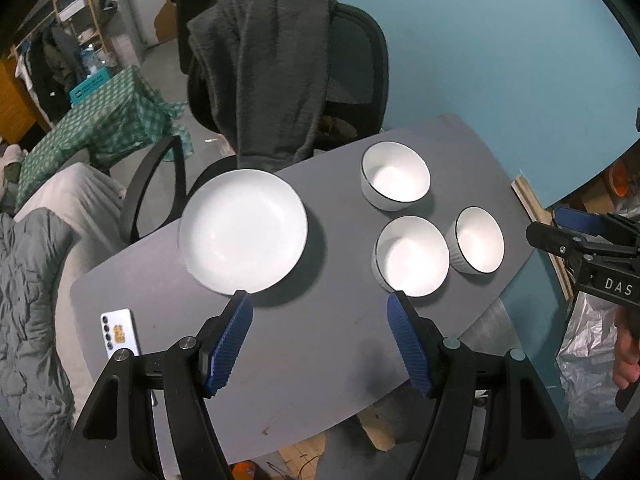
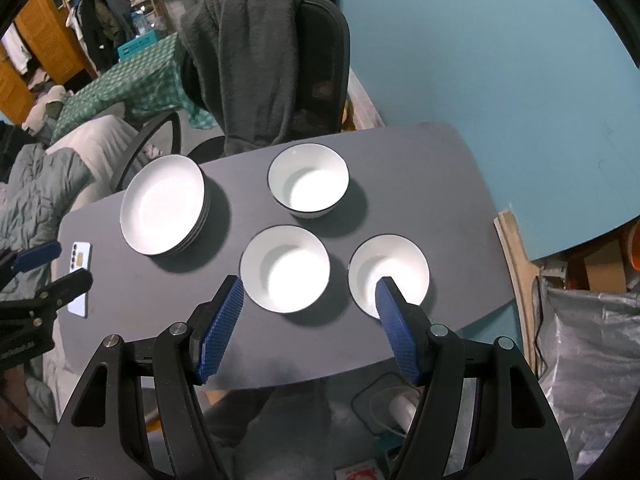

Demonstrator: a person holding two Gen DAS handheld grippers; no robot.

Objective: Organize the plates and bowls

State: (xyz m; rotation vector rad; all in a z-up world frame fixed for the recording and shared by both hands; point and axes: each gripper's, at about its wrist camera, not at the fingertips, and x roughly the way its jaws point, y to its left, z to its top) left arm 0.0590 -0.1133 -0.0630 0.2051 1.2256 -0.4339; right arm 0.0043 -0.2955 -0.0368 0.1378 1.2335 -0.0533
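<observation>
A stack of white plates point(image 2: 162, 210) sits left; three white dark-rimmed bowls point(image 2: 308, 179) point(image 2: 285, 269) point(image 2: 389, 274) stand upright, apart, right.

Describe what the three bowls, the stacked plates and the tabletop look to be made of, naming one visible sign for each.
Bowls: probably glazed ceramic; glossy white insides, thin dark rims, one ribbed outside.
Stacked plates: likely the same glazed ceramic; shiny white face, dark edges layered.
Tabletop: matte grey, perhaps laminate or painted board; dull, no sharp reflections, faint scuffs.

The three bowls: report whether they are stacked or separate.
Separate. The three bowls stand apart, upright and empty, on the grey table.
</observation>
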